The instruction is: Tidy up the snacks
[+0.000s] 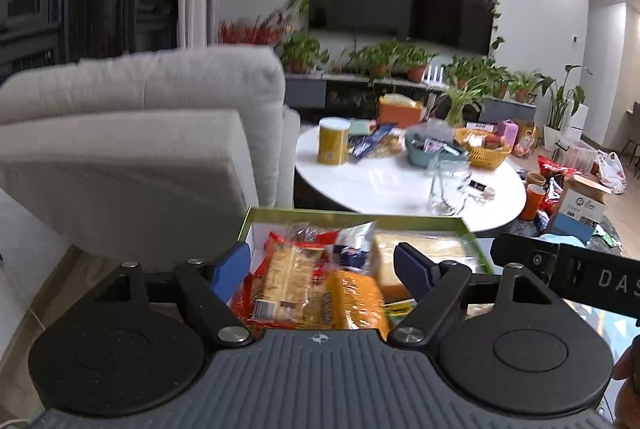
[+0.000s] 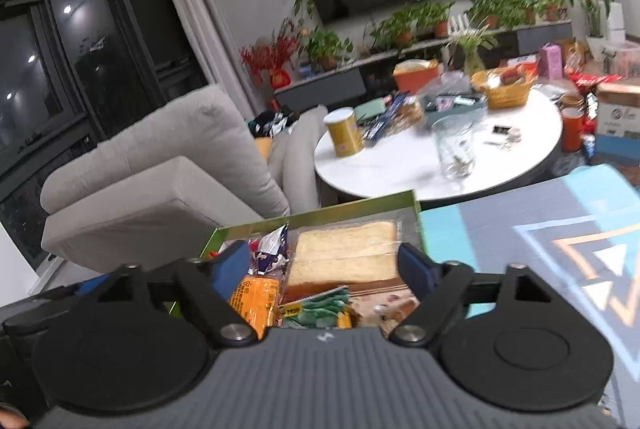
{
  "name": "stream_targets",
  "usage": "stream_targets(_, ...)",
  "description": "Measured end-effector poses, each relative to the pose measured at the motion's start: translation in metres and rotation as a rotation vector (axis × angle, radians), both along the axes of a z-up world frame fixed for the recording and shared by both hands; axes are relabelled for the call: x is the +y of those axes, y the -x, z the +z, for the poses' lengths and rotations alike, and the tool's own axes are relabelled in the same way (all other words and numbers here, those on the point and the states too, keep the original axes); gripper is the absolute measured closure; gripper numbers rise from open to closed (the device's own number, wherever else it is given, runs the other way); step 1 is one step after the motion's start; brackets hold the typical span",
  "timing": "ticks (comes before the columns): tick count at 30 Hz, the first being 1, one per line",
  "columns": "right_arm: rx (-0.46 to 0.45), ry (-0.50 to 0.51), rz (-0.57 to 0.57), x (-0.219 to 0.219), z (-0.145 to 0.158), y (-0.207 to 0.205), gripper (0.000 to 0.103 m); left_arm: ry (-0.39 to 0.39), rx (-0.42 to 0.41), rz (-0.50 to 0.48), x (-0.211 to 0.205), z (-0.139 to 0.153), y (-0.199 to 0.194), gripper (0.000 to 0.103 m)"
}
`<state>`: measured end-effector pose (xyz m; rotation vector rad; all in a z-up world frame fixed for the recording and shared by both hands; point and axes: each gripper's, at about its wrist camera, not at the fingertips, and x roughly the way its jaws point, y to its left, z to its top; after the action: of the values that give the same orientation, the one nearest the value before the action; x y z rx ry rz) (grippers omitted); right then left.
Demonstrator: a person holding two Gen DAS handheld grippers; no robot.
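Snacks lie heaped in the green-rimmed box (image 1: 352, 219) under both grippers, left gripper (image 1: 322, 265) and right gripper (image 2: 324, 263) each with jaws wide and empty, so a careless descent could, I judge, crush the wrapped bread (image 2: 348, 249).

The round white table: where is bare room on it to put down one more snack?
The round white table has a bare patch at its near edge, between the yellow canister and the clear glass jar. The near right rim, beyond the jar, is mostly free. The far side is crowded: snack packets, a grey-blue tray, a yellow basket.
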<state>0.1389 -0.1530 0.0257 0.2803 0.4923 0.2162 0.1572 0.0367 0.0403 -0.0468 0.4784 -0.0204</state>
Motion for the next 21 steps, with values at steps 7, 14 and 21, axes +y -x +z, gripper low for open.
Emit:
stream_targets(7, -0.039, 0.027, -0.012, -0.015, 0.010, 0.041, 0.037, -0.046, -0.057, -0.011, -0.026, 0.015, 0.046, 0.023)
stream_targets(14, -0.050, 0.052, -0.028, -0.032, 0.012, 0.074, 0.037, -0.045, -0.072, -0.028, -0.045, 0.018, 0.082, 0.022)
stream_targets(21, -0.069, 0.073, -0.030, -0.039, 0.010, 0.101, 0.037, -0.035, -0.063, -0.039, -0.052, 0.009, 0.110, 0.021)
